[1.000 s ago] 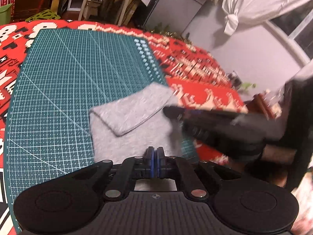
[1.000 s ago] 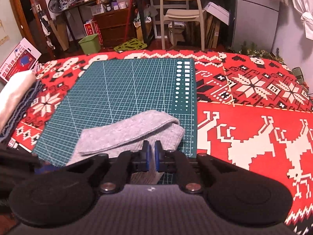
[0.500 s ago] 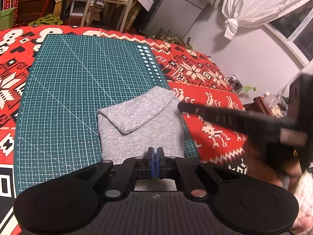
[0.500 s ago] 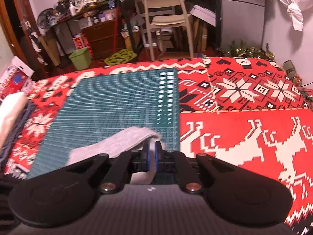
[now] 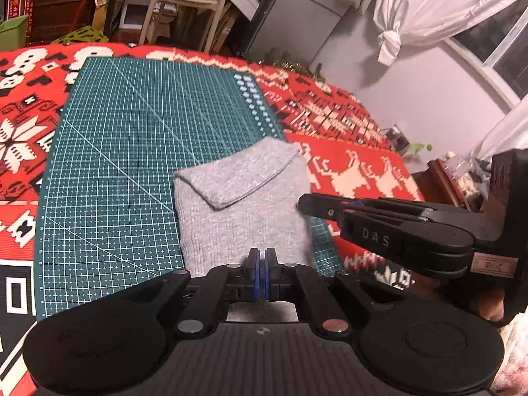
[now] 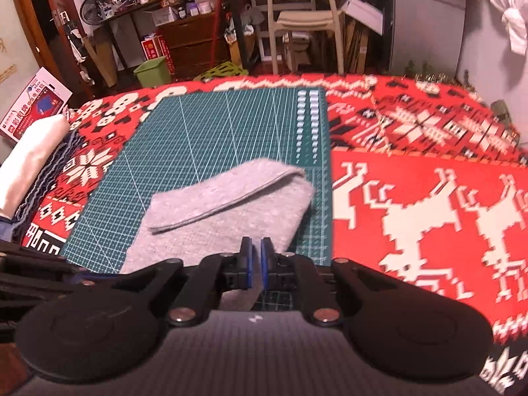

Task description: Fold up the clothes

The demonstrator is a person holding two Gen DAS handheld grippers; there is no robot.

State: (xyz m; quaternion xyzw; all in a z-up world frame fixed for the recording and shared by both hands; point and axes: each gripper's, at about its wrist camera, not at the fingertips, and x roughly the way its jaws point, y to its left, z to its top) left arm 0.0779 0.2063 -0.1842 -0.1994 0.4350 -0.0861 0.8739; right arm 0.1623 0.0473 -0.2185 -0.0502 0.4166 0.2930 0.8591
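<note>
A grey knit garment (image 5: 241, 204) lies folded on the green cutting mat (image 5: 132, 165), with a narrower flap (image 6: 227, 191) folded over its far part. My left gripper (image 5: 260, 257) hovers over the garment's near edge, its blue pads pressed together with nothing between them. From the right, my right gripper (image 5: 302, 203) reaches to the garment's right edge, fingers together and empty. In its own view, the right gripper (image 6: 255, 252) sits above the near right corner of the cloth with only a thin slit between the pads.
The mat lies on a red and white patterned blanket (image 6: 429, 198). A stack of folded clothes (image 6: 29, 158), white on top, sits at the left edge. Beyond the far edge stand a chair (image 6: 303, 16), a green bin (image 6: 151, 72) and cluttered shelves.
The right gripper has drawn back slightly from the garment's right edge. Both views now sit a little farther from the cloth. The garment itself lies as before.
</note>
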